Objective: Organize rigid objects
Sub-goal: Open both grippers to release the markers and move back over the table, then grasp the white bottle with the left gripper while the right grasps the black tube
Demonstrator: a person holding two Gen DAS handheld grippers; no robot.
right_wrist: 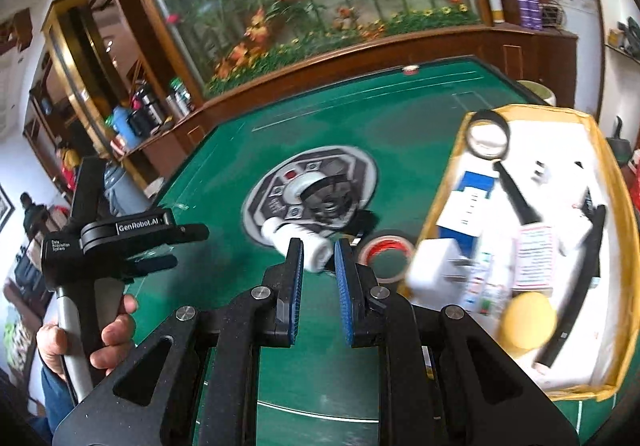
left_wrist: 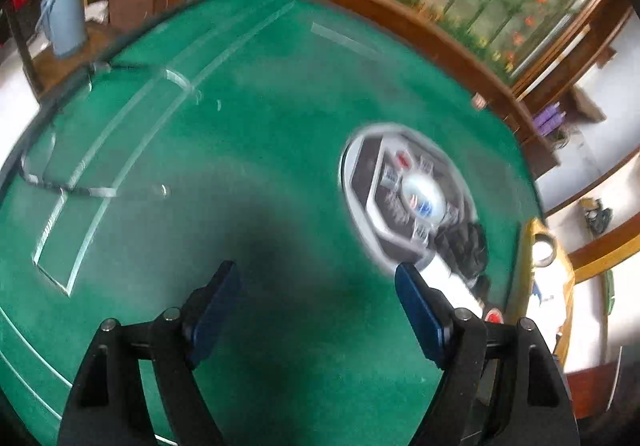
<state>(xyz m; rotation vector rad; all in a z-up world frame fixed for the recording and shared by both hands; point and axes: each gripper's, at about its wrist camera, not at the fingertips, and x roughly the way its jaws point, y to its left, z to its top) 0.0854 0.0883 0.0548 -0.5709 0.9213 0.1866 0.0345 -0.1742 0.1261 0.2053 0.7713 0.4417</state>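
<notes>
A white cylinder lies on the green table by the round centre panel, with a black fan-like object just behind it and a roll of clear tape to its right. My right gripper hovers just in front of the cylinder, its jaws a narrow gap apart and empty. My left gripper is open wide and empty over bare felt; the white cylinder and the black object lie by its right finger. In the right wrist view the left gripper is at the left.
A yellow cardboard box at the right holds a tape ring, a yellow ball, a black stick, white boxes and leaflets. A wooden rail borders the table's far side. The box also shows in the left wrist view.
</notes>
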